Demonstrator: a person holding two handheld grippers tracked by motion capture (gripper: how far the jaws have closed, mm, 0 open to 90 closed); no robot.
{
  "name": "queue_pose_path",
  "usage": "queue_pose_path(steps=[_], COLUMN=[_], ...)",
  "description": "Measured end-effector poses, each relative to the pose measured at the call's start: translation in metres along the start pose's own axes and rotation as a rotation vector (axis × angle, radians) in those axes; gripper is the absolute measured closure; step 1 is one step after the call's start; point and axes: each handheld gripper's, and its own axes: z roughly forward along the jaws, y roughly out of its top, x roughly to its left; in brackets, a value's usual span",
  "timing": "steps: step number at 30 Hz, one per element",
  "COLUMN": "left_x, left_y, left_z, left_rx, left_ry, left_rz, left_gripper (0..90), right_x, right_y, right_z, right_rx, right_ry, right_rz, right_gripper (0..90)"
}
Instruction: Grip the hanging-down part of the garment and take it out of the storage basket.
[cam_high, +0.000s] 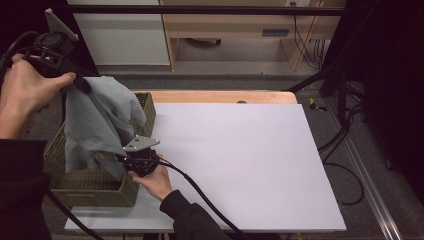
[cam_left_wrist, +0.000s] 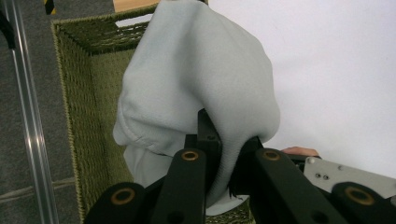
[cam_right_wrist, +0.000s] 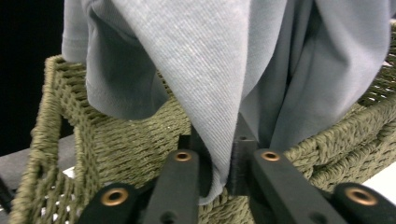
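Observation:
A grey cloth (cam_high: 95, 120) hangs over an olive woven basket (cam_high: 90, 192) at the table's left. High above the basket, my left gripper (cam_high: 76, 84) is shut on the cloth's upper part. Lower down, at the basket's right wall, my right gripper (cam_high: 124, 159) is shut on a bottom fold. In the left gripper view the cloth (cam_left_wrist: 201, 70) drapes over the gripper (cam_left_wrist: 219, 161), whose jaws pinch it, with the basket (cam_left_wrist: 74, 93) beneath. In the right gripper view the gripper (cam_right_wrist: 219, 163) clamps a fold of the cloth (cam_right_wrist: 210, 60) just above the basket rim (cam_right_wrist: 116, 144).
A white board (cam_high: 240, 155) covers the wooden table (cam_high: 220, 96) to the right of the basket. Black cables (cam_high: 345, 145) and a stand lie on the floor at the right. A metal rail (cam_left_wrist: 28, 121) runs beside the basket.

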Motion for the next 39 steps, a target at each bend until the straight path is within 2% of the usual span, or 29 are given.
queue_pose_path(steps=[6, 11, 15, 22, 28, 39], left_x=[0.003, 0.004, 0.005, 0.006, 0.002, -0.008], left_y=[-0.001, -0.002, -0.003, -0.005, -0.008, -0.007], left_z=[0.000, 0.001, 0.002, 0.007, 0.006, 0.007], left_rx=[-0.003, -0.002, -0.003, -0.004, -0.009, -0.014], left_ry=[0.002, 0.002, -0.003, -0.017, -0.033, -0.055], left_rz=[-0.007, -0.010, -0.012, -0.008, 0.003, 0.021], left_gripper=[85.1, 85.1, 85.1, 85.1, 85.0, 85.0], right_x=[-0.006, -0.017, -0.025, -0.039, -0.044, -0.041], right_y=[0.004, 0.009, 0.015, 0.026, 0.036, 0.060], right_z=[-0.014, -0.038, -0.059, -0.104, -0.138, -0.179], right_rx=[-0.028, -0.072, -0.096, -0.126, -0.168, -0.236], right_ry=[0.020, 0.024, 0.017, -0.028, -0.059, -0.134], right_rz=[0.006, 0.027, 0.024, -0.002, -0.021, -0.077], right_gripper=[86.6, 86.8, 86.8, 86.8, 86.9, 87.0])
